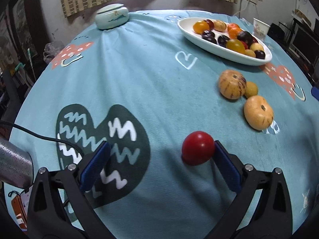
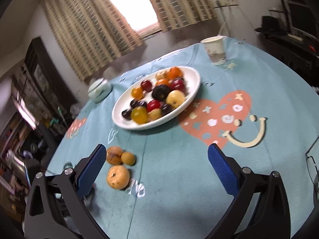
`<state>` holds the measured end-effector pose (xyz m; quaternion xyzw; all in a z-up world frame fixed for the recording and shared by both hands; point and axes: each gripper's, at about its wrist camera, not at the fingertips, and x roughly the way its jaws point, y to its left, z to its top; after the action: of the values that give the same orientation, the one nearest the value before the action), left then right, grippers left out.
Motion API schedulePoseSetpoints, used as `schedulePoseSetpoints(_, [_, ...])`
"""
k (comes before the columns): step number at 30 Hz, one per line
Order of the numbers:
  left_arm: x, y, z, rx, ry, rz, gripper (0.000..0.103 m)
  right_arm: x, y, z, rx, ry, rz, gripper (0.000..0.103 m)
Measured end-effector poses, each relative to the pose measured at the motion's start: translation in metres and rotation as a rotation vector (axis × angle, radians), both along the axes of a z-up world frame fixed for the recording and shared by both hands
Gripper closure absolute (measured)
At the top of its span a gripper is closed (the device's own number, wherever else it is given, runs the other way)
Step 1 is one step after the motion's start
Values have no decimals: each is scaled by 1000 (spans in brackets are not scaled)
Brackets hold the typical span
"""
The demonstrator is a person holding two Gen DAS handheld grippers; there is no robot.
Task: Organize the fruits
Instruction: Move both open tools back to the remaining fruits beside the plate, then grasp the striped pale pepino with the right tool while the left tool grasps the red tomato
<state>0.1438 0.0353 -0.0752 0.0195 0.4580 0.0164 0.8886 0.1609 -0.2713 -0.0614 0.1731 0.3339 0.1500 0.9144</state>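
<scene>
A red round fruit (image 1: 197,147) lies on the teal tablecloth, touching the inner face of the right finger of my left gripper (image 1: 160,155), which is open and wide. Three yellow-orange fruits (image 1: 232,84) (image 1: 258,112) (image 1: 250,89) lie loose beyond it to the right. A white oval plate (image 1: 223,50) with several dark, red and orange fruits sits at the far right. In the right wrist view my right gripper (image 2: 156,162) hangs open above the cloth, nothing between its fingers. The plate (image 2: 190,101) is ahead of it, and the loose fruits (image 2: 118,176) (image 2: 114,155) (image 2: 128,158) lie by its left finger.
A pale lidded ceramic jar (image 1: 111,18) stands at the far left edge of the table. A paper cup (image 2: 215,49) stands behind the plate. Spectacles (image 2: 313,167) lie at the right edge. A black cable (image 1: 39,136) and a grey metal object (image 1: 14,165) are at my near left.
</scene>
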Motion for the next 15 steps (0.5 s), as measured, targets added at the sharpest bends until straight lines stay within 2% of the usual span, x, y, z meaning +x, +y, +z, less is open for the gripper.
schedulePoseSetpoints(3, [2, 8, 0, -7, -2, 43, 2, 0, 22, -6, -87, 16, 53, 1])
schedulePoseSetpoints(5, [5, 9, -8, -14, 34, 44, 2, 0, 34, -11, -128, 33, 87, 1])
schedulePoseSetpoints(7, [3, 6, -7, 5, 22, 45, 2, -2, 53, -17, -190, 44, 151, 1])
schedulePoseSetpoints(11, [3, 7, -7, 9, 20, 45, 2, -18, 87, -18, -355, -35, 236, 2])
schedulePoseSetpoints(15, [3, 7, -7, 12, 19, 45, 2, -18, 107, -26, -434, -40, 283, 18])
